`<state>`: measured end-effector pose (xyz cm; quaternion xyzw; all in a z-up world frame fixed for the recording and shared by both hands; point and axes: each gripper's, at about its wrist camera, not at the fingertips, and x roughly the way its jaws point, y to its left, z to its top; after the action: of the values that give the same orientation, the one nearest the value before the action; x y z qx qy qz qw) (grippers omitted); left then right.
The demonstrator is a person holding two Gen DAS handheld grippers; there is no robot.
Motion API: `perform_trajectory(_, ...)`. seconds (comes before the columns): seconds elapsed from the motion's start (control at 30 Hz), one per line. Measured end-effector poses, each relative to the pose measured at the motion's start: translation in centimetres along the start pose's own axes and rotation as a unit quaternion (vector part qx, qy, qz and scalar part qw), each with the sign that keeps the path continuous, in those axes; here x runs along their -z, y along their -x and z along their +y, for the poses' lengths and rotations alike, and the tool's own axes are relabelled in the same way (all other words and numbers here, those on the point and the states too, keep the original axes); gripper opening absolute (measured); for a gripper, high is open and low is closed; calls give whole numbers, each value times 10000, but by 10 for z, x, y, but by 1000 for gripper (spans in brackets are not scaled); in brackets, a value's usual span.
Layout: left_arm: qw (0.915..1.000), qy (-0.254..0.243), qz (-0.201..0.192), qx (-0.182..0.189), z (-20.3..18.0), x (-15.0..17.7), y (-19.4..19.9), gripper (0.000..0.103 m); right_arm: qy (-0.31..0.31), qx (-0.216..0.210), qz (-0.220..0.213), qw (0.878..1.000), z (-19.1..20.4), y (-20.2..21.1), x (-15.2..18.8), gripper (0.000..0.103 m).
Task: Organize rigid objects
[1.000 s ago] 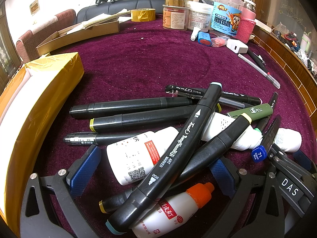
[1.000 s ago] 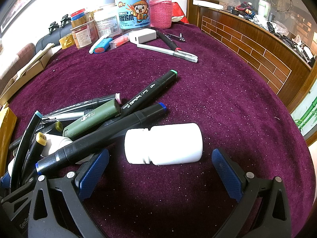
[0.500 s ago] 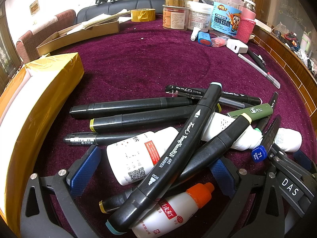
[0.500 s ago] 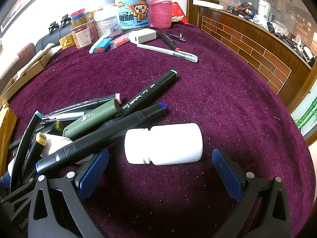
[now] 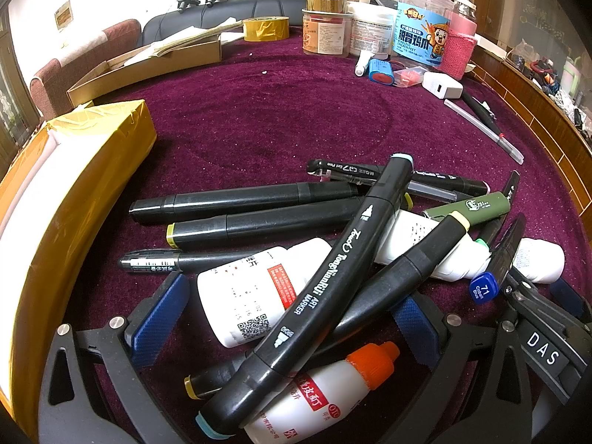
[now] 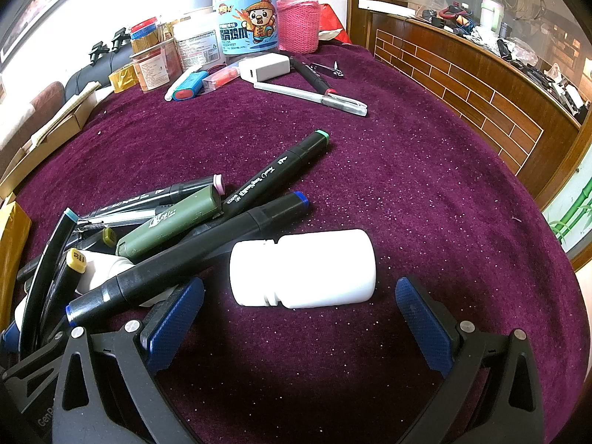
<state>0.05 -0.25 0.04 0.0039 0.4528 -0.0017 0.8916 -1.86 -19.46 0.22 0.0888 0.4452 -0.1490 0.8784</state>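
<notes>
Left tool (image 5: pixel 288 318): blue-padded fingers spread wide, gripping nothing; a heap of black art markers (image 5: pixel 325 288) and a white labelled plastic bottle (image 5: pixel 255 292) lies between them at lower centre, with an orange-capped white dropper bottle (image 5: pixel 325 396) at the bottom edge.

Right tool (image 6: pixel 299 314): fingers likewise wide apart and empty; a plain white plastic pill bottle (image 6: pixel 303 268) lies on its side between them, touching neither.

Olive-green marker (image 6: pixel 170 224): centre left, within the pile.

Purple velvet tabletop (image 6: pixel 407 185): carries everything.

Gold-taped cardboard box (image 5: pixel 74 192): left edge of the left view.

marker (image 5: pixel 335 281): "ART MARKER" | blue cap (image 5: pixel 482 287): "71" | claw (image 5: pixel 542 347): "DAS"
</notes>
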Motion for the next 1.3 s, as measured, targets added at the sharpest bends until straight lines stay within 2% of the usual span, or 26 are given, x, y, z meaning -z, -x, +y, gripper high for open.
perform_trajectory(1.0, 10000, -4, 4, -9, 0, -1, 1, 103, 0, 1, 1, 10000, 1, 0, 0, 102)
perform_trajectory(1.3, 9999, -121, 3, 119, 0, -6, -4, 103, -7, -5, 1, 10000, 1, 0, 0, 102)
